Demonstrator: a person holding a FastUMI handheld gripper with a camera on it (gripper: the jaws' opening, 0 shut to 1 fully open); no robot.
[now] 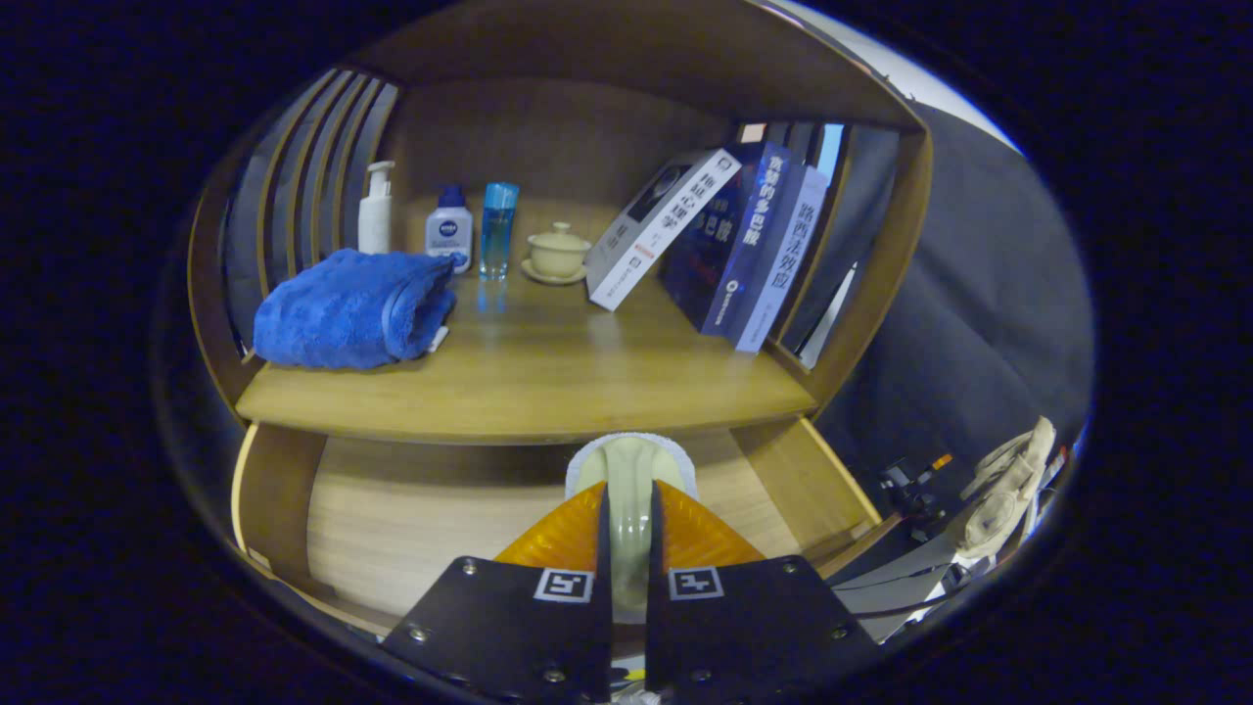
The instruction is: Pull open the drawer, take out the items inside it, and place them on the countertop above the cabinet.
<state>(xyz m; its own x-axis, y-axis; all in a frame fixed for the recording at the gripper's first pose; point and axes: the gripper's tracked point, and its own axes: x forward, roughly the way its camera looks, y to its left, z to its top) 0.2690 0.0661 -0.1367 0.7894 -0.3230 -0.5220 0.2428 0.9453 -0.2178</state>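
Note:
My gripper is shut on a pale cream item with a white fuzzy rim, which stands upright between the two fingers. Gripper and item hang over the open wooden drawer, whose light floor shows bare to the left of the fingers. The top of the item reaches the front edge of the wooden countertop, which lies just beyond and above the fingertips.
On the countertop lie a folded blue towel at the left, a white pump bottle, a small white bottle, a blue tumbler and a lidded cup at the back, and leaning books at the right. Cables and a beige object lie beyond the cabinet's right side.

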